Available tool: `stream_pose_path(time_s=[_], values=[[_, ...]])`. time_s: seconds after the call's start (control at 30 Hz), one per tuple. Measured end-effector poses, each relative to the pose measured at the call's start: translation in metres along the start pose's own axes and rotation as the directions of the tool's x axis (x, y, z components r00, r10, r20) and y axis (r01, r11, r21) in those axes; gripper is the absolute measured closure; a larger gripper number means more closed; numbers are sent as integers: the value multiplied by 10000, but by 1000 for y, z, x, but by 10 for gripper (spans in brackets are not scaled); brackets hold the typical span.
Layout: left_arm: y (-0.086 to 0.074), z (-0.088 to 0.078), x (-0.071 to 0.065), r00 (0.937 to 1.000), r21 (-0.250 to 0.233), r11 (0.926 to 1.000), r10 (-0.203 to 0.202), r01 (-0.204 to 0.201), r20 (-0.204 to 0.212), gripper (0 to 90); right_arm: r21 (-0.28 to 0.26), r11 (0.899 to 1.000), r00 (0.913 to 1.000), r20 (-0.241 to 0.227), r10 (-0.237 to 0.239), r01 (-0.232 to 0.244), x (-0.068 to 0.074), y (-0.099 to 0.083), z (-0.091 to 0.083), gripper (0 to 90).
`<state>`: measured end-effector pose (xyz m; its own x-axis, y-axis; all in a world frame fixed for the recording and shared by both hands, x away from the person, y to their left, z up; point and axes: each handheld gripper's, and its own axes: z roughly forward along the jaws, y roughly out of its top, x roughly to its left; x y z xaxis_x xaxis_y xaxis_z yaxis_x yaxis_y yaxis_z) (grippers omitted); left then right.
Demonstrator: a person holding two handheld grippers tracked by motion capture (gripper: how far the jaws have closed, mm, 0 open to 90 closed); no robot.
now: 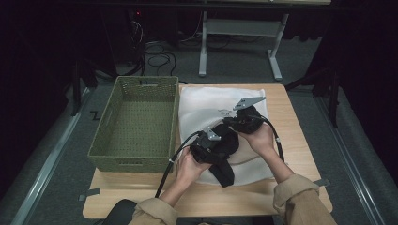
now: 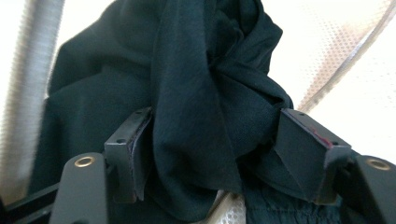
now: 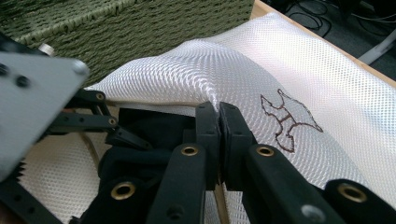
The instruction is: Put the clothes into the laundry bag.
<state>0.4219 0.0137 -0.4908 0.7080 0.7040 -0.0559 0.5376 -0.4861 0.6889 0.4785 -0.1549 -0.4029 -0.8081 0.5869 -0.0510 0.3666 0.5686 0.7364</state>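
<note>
Black garment [image 1: 220, 152] lies bunched on the white mesh laundry bag [image 1: 206, 105], near the front middle of the desk [image 1: 300, 140], with one end trailing toward me. The relation that matters: the bag's mouth edge is pinched in my right tongs [image 3: 219, 112], shut on the mesh just beyond the garment, while my left tongs [image 2: 212, 144] sit directly at the garment, which rises between their jaws. The left jaws stand part-way apart; cloth fills the gap and lies against both pads, but I cannot tell whether they press on it. My left hand [image 1: 187, 168] is therefore the nearer one for feeding the garment in, I judge, toward the raised mesh lip on its far side. The garment is dark, matte, soft and heavily folded, with no clear long axis apart from the trailing end. The green woven basket [image 1: 136, 122] stands just left of the bag.
</note>
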Motion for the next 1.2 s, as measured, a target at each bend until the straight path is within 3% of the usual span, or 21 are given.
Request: stream_pose_path(time_s=[0.1, 0.2, 0.4, 0.5, 0.63, 0.9, 1.2], values=[[-1, 5, -4, 9995, 183, 9994, 291, -290, -83, 349, -19, 10000, 10000, -10, -4, 4, 0, 0, 0, 887], [-2, 10, -8, 9989, 217, 9987, 464, -461, -118, 440, -17, 10000, 10000, -42, -59, 59, 2, 0, 1, 888], [1, 8, -2, 9996, 86, 9996, 268, -268, -79, 645, -46, 10000, 10000, -24, -13, 13, 1, 0, 0, 887], [3, 8, 0, 9998, -3, 9998, 184, -184, -121, 687, -73, 10000, 10000, -46, -22, 22, 2, 0, 0, 887], [11, 5, 3, 9995, -331, 9994, 102, -112, -289, 711, -161, 9997, 9998, -85, 156, -158, 1, 0, -1, 888], [24, 10, 14, 9959, -914, 9929, -800, 758, -425, 714, -132, 9999, 9999, -98, 34, -35, 0, -1, -3, 888], [28, 24, 19, 9875, -1027, 9902, -1067, 950, -1156, 683, -134, 9998, 9999, -93, 118, -119, 0, -4, -1, 888]])
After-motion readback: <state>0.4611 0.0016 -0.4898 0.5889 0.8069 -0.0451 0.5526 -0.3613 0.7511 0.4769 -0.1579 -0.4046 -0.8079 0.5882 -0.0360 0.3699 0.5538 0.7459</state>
